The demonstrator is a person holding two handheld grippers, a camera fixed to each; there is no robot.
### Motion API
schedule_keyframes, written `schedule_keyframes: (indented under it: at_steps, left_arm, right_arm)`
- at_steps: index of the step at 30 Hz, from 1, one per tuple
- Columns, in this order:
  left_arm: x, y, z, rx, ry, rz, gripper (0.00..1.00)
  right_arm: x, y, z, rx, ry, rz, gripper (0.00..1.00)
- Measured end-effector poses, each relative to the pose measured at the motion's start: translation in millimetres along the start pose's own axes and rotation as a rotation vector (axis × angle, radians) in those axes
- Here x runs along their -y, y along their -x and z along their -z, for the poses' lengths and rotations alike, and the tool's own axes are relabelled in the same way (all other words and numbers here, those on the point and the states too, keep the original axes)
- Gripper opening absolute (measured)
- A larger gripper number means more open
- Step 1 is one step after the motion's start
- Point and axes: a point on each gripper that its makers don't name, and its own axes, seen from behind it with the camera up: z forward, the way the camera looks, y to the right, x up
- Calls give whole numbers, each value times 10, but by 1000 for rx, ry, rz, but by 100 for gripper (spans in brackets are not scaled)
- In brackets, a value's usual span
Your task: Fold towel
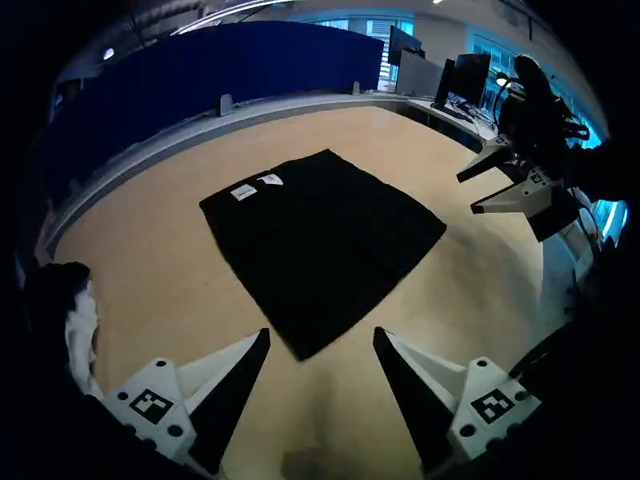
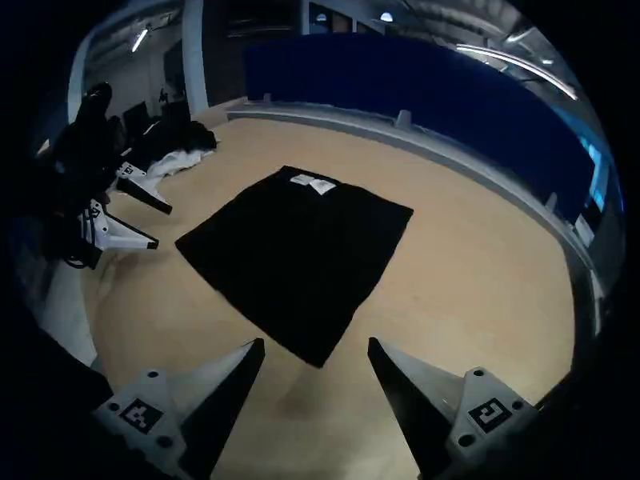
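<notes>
A black towel lies flat on the wooden table, with two white labels near its far edge. My left gripper hovers open just short of the towel's near corner, nothing between its fingers. The other gripper shows at the right of that view, open, held above the table beside the towel. In the right gripper view the same towel spreads in front of my right gripper, which is open and empty close to a near corner. The left gripper appears at the left there, open.
The light wooden table has bare room on all sides of the towel. A blue partition runs along its far edge. White and dark cloth lies heaped at one end. Monitors stand at another desk.
</notes>
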Motion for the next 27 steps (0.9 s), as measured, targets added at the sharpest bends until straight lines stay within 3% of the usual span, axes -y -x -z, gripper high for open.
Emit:
schedule_keyframes:
  at_steps: [11, 20, 27]
  left_arm:
    - [50, 204, -226, 34, -11, 51, 96]
    - [92, 293, -289, 58, -26, 96, 96]
    - [80, 335, -330, 65, -43, 86, 95]
  right_arm:
    - [-57, 259, -291, 35, 1, -39, 100]
    - [-58, 374, -409, 51, 2, -54, 100]
    - [-71, 457, -439, 68, 17, -56, 99]
